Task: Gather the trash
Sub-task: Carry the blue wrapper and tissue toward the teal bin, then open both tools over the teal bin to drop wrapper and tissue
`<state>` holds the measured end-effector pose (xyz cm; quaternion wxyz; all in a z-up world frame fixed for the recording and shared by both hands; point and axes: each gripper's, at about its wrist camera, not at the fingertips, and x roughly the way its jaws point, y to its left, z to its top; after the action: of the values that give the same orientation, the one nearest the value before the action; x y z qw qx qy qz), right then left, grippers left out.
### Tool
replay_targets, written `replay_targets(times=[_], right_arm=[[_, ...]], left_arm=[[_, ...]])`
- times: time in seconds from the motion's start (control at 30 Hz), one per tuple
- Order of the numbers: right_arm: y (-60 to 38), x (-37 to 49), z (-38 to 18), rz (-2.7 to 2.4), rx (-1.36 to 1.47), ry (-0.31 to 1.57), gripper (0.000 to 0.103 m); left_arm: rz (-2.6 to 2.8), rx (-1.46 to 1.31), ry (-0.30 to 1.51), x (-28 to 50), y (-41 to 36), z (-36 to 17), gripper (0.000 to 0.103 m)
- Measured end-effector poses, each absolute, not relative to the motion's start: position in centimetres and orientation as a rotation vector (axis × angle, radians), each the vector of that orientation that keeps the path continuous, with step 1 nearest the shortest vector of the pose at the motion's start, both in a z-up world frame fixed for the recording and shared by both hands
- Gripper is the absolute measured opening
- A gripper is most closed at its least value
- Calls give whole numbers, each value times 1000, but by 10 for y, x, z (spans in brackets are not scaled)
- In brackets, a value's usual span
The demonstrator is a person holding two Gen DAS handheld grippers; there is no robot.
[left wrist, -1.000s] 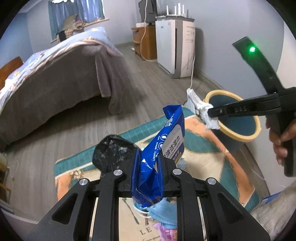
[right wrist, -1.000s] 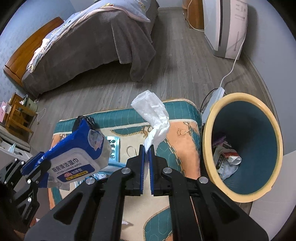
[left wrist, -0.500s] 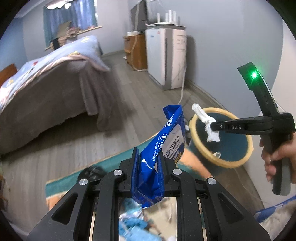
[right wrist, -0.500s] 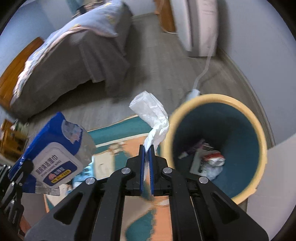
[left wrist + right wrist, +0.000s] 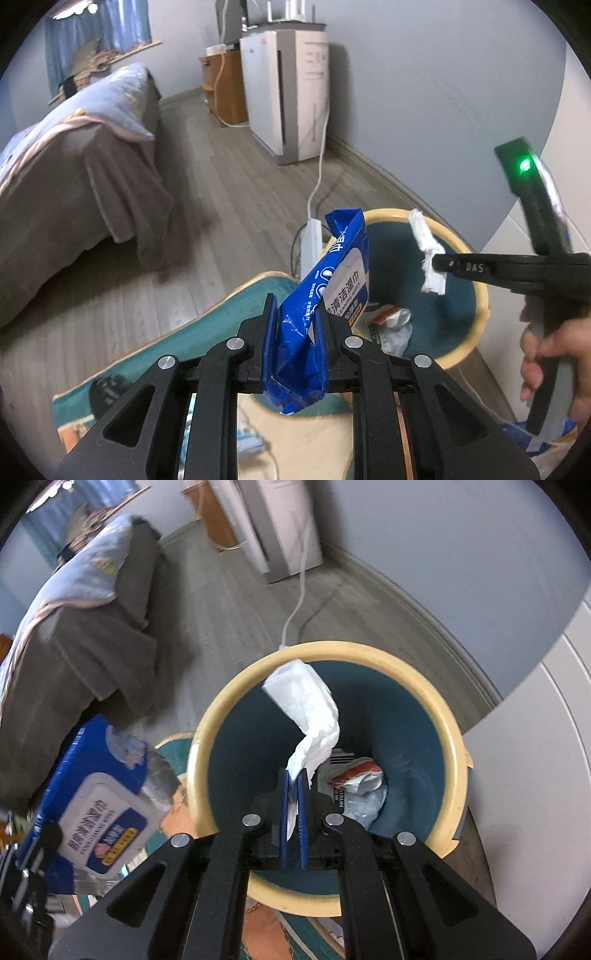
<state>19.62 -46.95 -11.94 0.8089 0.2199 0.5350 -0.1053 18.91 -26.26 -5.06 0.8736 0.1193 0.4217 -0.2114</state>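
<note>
While my right gripper [image 5: 293, 794] points down into the open mouth of the waste bin [image 5: 452, 738], its jaws are clenched on a crumpled white tissue [image 5: 310, 712], which stands up from the blue pads and hangs over the bin's teal inside. At the bottom of the bin I see a few pieces of trash, among them a red-and-white wrapper [image 5: 356, 775]. My left gripper [image 5: 297, 334] has its jaws grasping a blue wet-wipes pack [image 5: 328, 291] by its lower end, the pack tilted up and to the right, just beside the bin's yellow rim and not over the opening as far as I can tell. Below both grippers lies a patterned rug [image 5: 236, 299], teal at its border. Beyond it I see the wooden floor, a bed [image 5: 74, 158] and a white power strip [image 5: 310, 243] by the bin.
</note>
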Motion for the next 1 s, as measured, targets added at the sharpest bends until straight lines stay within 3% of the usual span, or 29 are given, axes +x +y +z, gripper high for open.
replay_targets(times=[0.33, 0.43, 0.47, 0.57, 0.63, 0.77, 0.83, 0.93, 1.0], right_arm=[[-484, 192, -121, -274, 579, 1112, 5], [-484, 192, -121, -259, 603, 1110, 9], [-485, 192, -120, -258, 606, 1110, 17], [-487, 192, -119, -274, 606, 1101, 38], [-487, 192, -118, -272, 616, 1097, 39], [-485, 190, -116, -271, 610, 1093, 58], [-484, 189, -113, -275, 602, 1086, 61], [-483, 188, -111, -281, 594, 1081, 70], [-482, 187, -109, -275, 592, 1076, 82]], left_arm=[[-479, 315, 896, 205, -310, -71, 21], [-497, 306, 887, 203, -313, -73, 26], [-496, 310, 887, 201, -314, -74, 28], [-489, 302, 879, 196, -310, -75, 47], [-496, 277, 877, 196, -305, -72, 49], [-481, 249, 866, 196, -296, -64, 62], [-479, 232, 850, 195, -290, -59, 77], [-472, 216, 833, 190, -281, -54, 85], [-467, 211, 828, 186, -276, -54, 94]])
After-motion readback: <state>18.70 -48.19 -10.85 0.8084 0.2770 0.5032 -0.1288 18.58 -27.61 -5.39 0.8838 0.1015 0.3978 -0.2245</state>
